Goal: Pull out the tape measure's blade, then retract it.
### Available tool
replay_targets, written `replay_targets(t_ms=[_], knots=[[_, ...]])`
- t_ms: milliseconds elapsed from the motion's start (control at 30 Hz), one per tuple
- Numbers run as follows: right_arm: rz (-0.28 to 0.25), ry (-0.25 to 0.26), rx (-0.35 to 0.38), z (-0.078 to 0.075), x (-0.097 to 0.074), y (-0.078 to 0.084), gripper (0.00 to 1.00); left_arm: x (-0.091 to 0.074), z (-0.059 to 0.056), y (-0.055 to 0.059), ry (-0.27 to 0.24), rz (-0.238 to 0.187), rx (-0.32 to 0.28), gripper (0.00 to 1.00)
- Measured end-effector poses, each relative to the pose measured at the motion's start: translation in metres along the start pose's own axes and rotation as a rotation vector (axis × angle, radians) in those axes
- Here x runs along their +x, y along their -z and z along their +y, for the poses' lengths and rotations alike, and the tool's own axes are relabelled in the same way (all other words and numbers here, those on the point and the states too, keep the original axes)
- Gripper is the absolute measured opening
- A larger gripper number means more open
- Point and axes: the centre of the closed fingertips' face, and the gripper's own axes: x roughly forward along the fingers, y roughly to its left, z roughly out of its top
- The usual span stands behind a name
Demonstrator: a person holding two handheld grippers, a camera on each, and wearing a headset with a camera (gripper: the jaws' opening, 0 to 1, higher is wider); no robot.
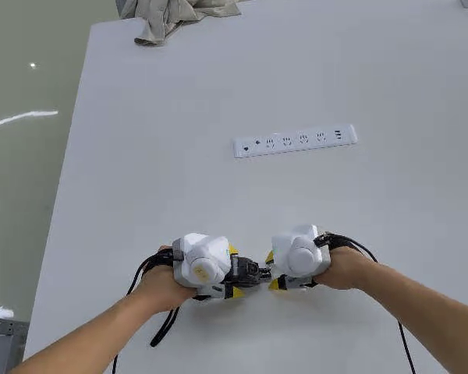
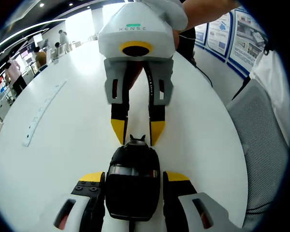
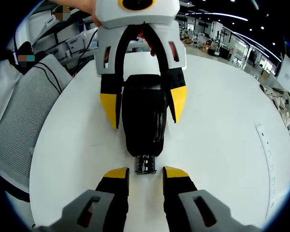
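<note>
- The tape measure [image 3: 142, 116], a black case, sits low over the near edge of the white counter [image 1: 218, 93], between the two grippers, which face each other.
- The left gripper [image 2: 134, 176] is closed on the case, with one yellow-tipped jaw pressed to each side, so the body is held firm.
- The right gripper [image 3: 146, 174] is slightly open. Its two tips stand on either side of the small metal hook [image 3: 146, 164] at the blade's mouth, with a thin gap visible on each side, so it grips nothing.
- No blade shows outside the case, and the hook sits right at the slot.
- Step in hand, as I judge it: lining up for the first pull. The blade is not yet drawn.
- The next move probably calls for the right gripper to close squarely on the hook, then draw straight away from the case while the left gripper holds steady.
- The hook is small and thin, so a skewed pinch could slip off.
- A white power strip [image 1: 295, 141] lies well apart at mid-counter, and a crumpled cloth [image 1: 179, 15] lies at the far edge. Neither is in the way.
</note>
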Motion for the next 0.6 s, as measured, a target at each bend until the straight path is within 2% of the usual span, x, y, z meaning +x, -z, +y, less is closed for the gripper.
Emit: replay_targets(t_ms=[300, 600], knots=[[-0.001, -0.014, -0.012, -0.0011, 0.0021, -0.0019, 0.23, 0.0004, 0.0031, 0.0001, 0.004, 0.015, 0.016, 0.4], [-0.006, -0.027, -0.017, 0.0012, 0.0034, -0.0038, 0.17, 0.0013, 0.0023, 0.0009, 0.011, 0.021, 0.034, 0.4]])
